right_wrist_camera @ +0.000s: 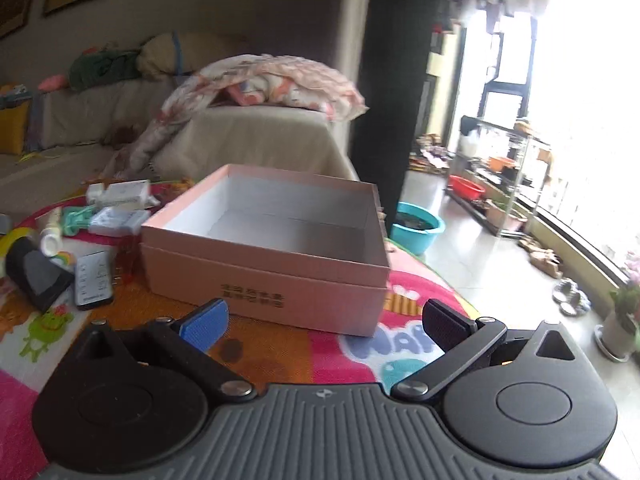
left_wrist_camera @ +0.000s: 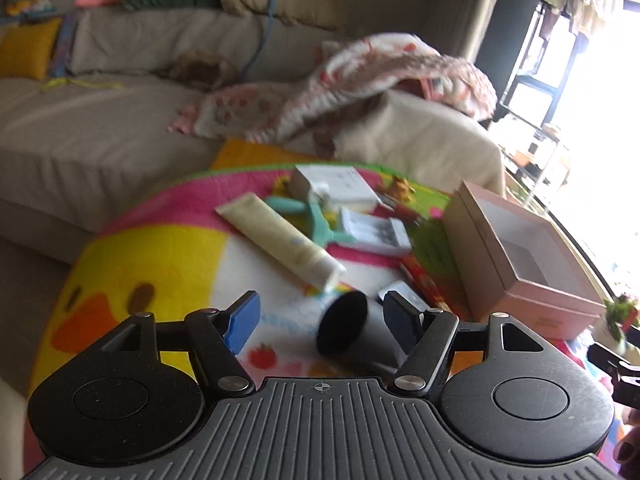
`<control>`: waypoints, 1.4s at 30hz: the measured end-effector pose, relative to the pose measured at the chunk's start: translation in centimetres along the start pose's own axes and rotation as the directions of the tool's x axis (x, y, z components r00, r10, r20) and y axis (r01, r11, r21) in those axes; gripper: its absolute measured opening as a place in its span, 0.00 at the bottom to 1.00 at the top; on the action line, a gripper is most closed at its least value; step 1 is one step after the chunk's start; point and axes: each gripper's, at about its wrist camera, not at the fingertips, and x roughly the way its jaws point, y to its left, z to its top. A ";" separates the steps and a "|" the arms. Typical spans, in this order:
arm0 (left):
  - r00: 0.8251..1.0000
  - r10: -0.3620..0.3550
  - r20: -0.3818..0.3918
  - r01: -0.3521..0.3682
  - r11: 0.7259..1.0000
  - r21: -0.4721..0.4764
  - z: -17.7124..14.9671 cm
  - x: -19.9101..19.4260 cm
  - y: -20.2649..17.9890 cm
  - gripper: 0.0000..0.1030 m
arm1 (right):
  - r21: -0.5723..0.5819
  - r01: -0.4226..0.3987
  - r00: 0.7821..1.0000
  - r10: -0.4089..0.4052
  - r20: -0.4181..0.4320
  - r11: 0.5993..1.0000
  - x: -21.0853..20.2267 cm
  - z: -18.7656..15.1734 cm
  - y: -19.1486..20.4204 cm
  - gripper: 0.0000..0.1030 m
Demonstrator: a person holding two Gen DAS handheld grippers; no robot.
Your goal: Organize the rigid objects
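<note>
An open pink box [right_wrist_camera: 264,276] with a white inside stands on the colourful play mat [right_wrist_camera: 332,344]; it shows at the right in the left wrist view [left_wrist_camera: 520,248]. My left gripper [left_wrist_camera: 320,320] is open, and a black cylinder [left_wrist_camera: 352,332] lies between its fingers, close to the right one. Beyond it lie a cream tube [left_wrist_camera: 280,240], a teal toy [left_wrist_camera: 316,216], a white battery charger [left_wrist_camera: 376,232], a white carton [left_wrist_camera: 336,184] and a remote [right_wrist_camera: 94,278]. My right gripper [right_wrist_camera: 326,320] is open and empty, just in front of the box.
A beige sofa [left_wrist_camera: 100,128] with cushions and a patterned blanket [left_wrist_camera: 360,80] runs behind the mat. A blue basin [right_wrist_camera: 418,228], a metal shelf rack [right_wrist_camera: 500,176] and a potted plant [right_wrist_camera: 624,320] stand on the tiled floor at the right.
</note>
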 end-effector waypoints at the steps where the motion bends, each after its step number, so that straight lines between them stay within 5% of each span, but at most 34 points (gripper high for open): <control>1: 1.000 -0.011 -0.005 0.011 1.000 0.016 -0.2 0.1 -0.4 0.71 | -0.013 -0.048 0.999 0.048 -0.008 0.999 -0.2 0.4 0.1 1.00; 4: 1.000 -0.024 -0.005 0.024 0.999 0.041 0.2 0.5 -1.1 0.71 | -0.038 -0.100 0.995 0.101 0.011 0.994 -1.0 0.8 1.0 1.00; 12: 0.995 0.036 -0.093 -0.053 0.980 -0.193 5.6 6.8 2.6 0.71 | -0.076 -0.156 0.987 0.153 -0.043 0.985 -0.4 0.3 3.8 1.00; 15: 0.988 0.082 -0.133 -0.101 0.985 -0.143 6.6 9.6 2.5 0.69 | -0.073 -0.172 0.984 0.167 -0.062 0.982 -0.3 0.3 4.3 1.00; 20: 0.993 0.047 -0.112 -0.051 0.998 -0.034 6.0 10.5 2.7 0.43 | -0.111 -0.249 0.968 0.244 -0.055 0.962 -0.5 1.4 5.9 1.00; 24: 0.991 -0.058 -0.125 0.063 0.997 0.043 4.4 8.9 3.4 0.26 | -0.142 -0.400 0.916 0.390 -0.089 0.906 0.5 2.8 8.2 1.00; 29: 0.975 -0.125 -0.183 0.159 0.969 0.187 2.0 4.9 3.9 0.26 | -0.309 -0.481 0.877 0.460 -0.141 0.821 2.6 3.7 13.0 0.90; 33: 0.968 -0.158 -0.193 0.191 0.968 0.165 0.3 2.5 5.2 0.27 | -0.448 -0.539 0.836 0.516 -0.185 0.713 3.4 3.7 16.6 0.90; 37: 0.971 -0.161 -0.177 0.184 0.976 0.119 -0.6 1.5 6.7 0.28 | -0.563 -0.544 0.819 0.538 -0.198 0.622 4.4 3.5 20.1 0.89; 42: 0.972 -0.158 -0.174 0.183 0.973 0.140 -1.2 0.5 6.6 0.28 | -0.518 -0.591 0.799 0.540 -0.265 0.619 7.3 4.1 22.3 0.86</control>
